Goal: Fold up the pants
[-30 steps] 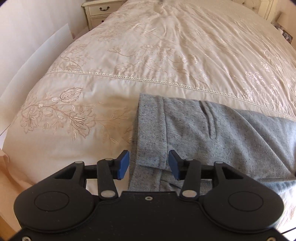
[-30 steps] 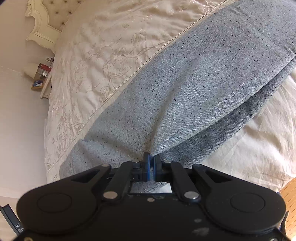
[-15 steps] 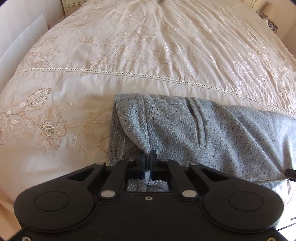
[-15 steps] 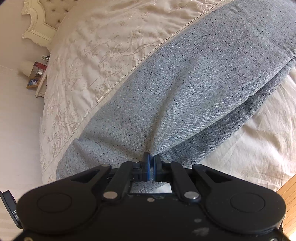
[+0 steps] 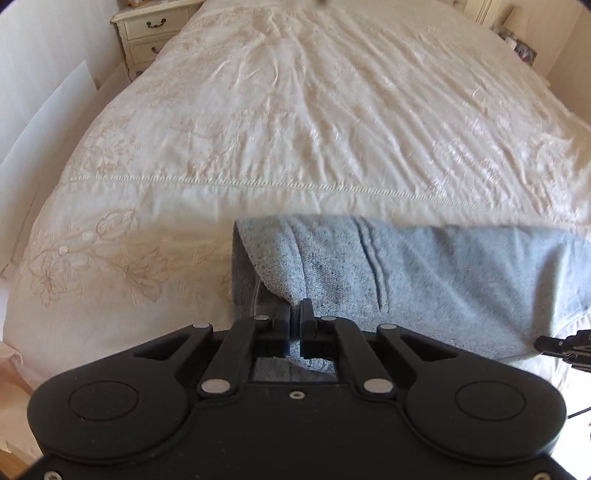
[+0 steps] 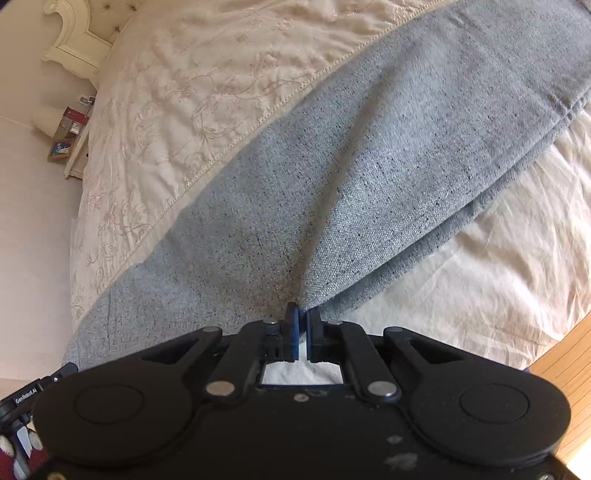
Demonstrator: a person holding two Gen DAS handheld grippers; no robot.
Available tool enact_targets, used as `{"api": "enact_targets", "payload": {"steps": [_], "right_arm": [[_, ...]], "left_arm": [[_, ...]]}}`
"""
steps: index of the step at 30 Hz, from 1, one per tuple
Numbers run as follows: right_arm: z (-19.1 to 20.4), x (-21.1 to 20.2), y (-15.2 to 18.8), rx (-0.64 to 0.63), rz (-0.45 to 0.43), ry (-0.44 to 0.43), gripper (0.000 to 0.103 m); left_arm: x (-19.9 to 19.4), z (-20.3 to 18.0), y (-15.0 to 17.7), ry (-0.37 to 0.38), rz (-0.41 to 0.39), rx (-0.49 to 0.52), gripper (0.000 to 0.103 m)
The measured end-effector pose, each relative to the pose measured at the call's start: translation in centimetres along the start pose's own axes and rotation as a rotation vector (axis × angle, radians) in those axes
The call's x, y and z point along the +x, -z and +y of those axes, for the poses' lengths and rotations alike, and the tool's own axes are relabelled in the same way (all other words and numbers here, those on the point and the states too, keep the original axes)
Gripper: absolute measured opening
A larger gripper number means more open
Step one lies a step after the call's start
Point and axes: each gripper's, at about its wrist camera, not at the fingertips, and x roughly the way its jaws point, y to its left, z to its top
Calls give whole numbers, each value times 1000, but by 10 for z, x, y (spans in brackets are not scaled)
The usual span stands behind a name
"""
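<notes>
Grey speckled pants (image 5: 406, 280) lie along the near edge of a cream embroidered bedspread (image 5: 295, 129), waistband end to the left. My left gripper (image 5: 294, 314) is shut on the waistband's near edge and lifts it, so the band curls up. In the right wrist view the pants (image 6: 369, 177) stretch away as a long leg, two layers showing along the near edge. My right gripper (image 6: 302, 321) is shut on the near edge of the leg fabric, which puckers at the pinch. The right gripper's tip shows in the left wrist view (image 5: 561, 345).
A cream nightstand (image 5: 155, 33) stands at the far left of the bed. A headboard (image 6: 74, 40) and a bedside shelf with small items (image 6: 70, 136) are at the far end. Wooden floor (image 6: 561, 373) shows below the bed's near edge.
My left gripper closed on the waistband edge a second ago and has since lifted it toward the bed's middle. My right gripper stayed shut on the leg and rose slightly with it.
</notes>
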Motion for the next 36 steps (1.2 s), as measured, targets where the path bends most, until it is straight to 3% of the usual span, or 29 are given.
{"api": "enact_targets", "payload": {"steps": [4, 7, 10, 11, 15, 18, 21, 25, 28, 31, 34, 36], "right_arm": [[-2, 26, 3, -19, 39, 58, 5], [-1, 26, 1, -23, 71, 69, 13], [-1, 11, -2, -26, 88, 71, 15], [0, 5, -2, -36, 83, 80, 15], [14, -22, -2, -126, 6, 85, 15], [29, -20, -5, -178, -28, 65, 15], [43, -2, -7, -209, -27, 53, 15], [52, 32, 2, -259, 53, 104, 15], [47, 44, 10, -290, 113, 149, 12], [44, 36, 7, -295, 149, 141, 12], [52, 18, -8, -335, 111, 121, 16], [63, 7, -25, -379, 62, 94, 17]], "left_arm": [[44, 7, 22, -70, 128, -41, 6], [53, 12, 27, -92, 158, -82, 11], [40, 15, 25, -128, 145, -76, 17], [33, 14, 23, -155, 135, -71, 15], [0, 0, 12, -270, 9, 17, 14], [-12, -21, -1, -205, -74, 63, 14], [3, -46, -2, -107, -75, 98, 18], [43, -65, 10, -25, 32, 93, 18], [74, -60, 34, -47, 173, 49, 18], [98, -39, 46, -38, 301, -49, 18], [87, -30, 40, -20, 302, -119, 17], [70, -36, 27, -46, 242, -97, 17]]}}
